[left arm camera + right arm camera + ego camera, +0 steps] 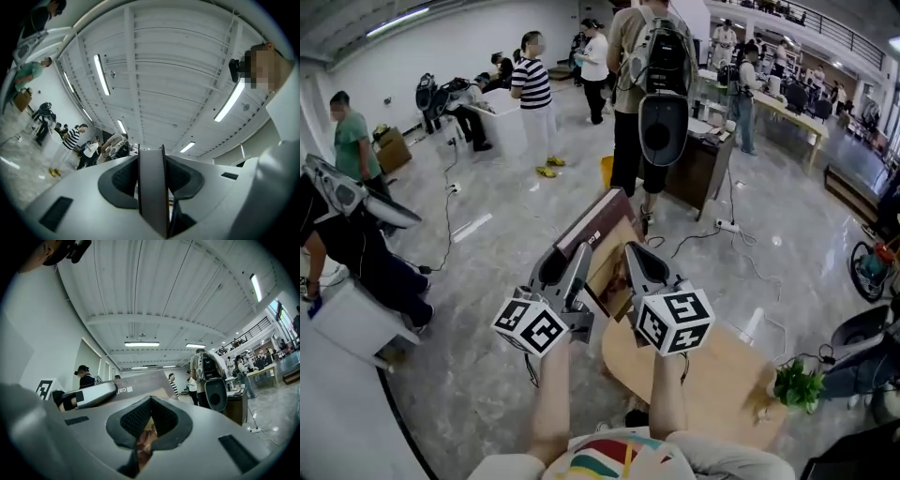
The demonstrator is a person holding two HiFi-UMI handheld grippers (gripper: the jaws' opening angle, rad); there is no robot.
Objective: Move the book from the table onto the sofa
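Note:
The book (598, 230), with a dark maroon cover and a brown picture on its face, hangs tilted in the air over the near-left edge of the round wooden table (722, 375). My left gripper (570, 272) is shut on its left edge, and my right gripper (639, 267) is shut on its right edge. In the left gripper view the book (152, 187) stands edge-on, pinched between the jaws. The right gripper view has the book (143, 383) running away to the left, its near edge clamped between the pads.
A small potted plant (797, 384) stands on the table's right edge. Several people stand on the glossy floor ahead, one with a backpack (661, 66) beside a dark cabinet (698, 169). Cables (731, 230) trail on the floor. A white table (352, 323) is at left.

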